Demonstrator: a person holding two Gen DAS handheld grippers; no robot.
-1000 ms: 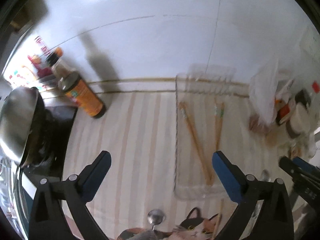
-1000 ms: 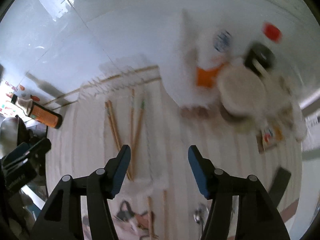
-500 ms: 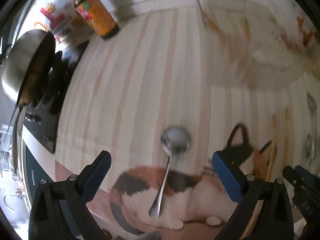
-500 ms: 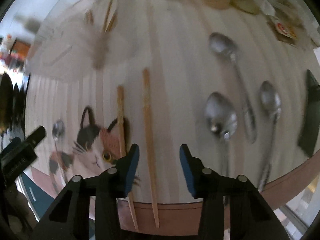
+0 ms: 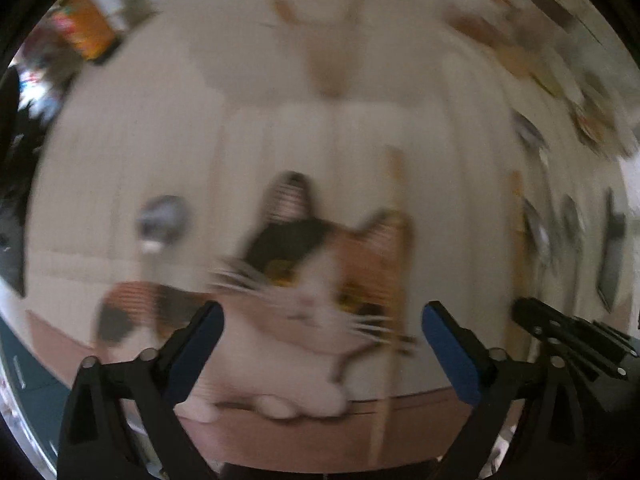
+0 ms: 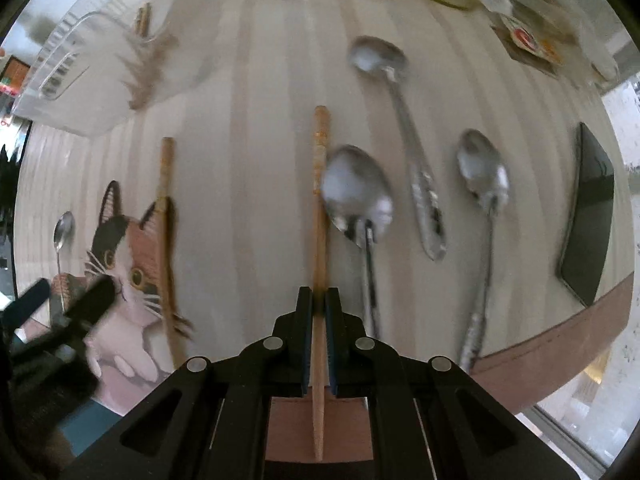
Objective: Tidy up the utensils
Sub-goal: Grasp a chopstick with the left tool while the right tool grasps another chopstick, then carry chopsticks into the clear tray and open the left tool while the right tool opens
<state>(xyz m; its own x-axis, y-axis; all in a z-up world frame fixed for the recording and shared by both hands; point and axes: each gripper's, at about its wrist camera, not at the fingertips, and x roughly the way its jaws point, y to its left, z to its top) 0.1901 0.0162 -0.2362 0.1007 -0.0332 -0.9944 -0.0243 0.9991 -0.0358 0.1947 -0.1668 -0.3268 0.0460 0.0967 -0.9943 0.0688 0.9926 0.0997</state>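
Looking down along the right gripper (image 6: 319,308), we see its jaws pressed together on a wooden chopstick (image 6: 320,200), gripped low on the shaft so the stick lines up with the fingers and should lift without swinging. It lies on the striped mat (image 6: 260,140), its tip pointing away from us, just beside the bowl of the nearest spoon (image 6: 357,196).

The left gripper (image 5: 322,344) hangs over the cat picture (image 5: 312,280) printed on the mat, its jaws wide but closing, with nothing between the pads. We judge it is lining up on the second chopstick (image 5: 394,264), which lies across the cat's ear just inside the right-hand finger; the blur keeps us from being sure.

Counting what remains loose: two chopsticks, one held and one lying free (image 6: 165,216); four spoons, three in a group right of the held stick and a small one (image 6: 64,232) alone left of the cat. A clear tray (image 6: 76,64) at the far left already holds a few chopsticks, blurred, so we cannot count them. That tray looks like the destination.
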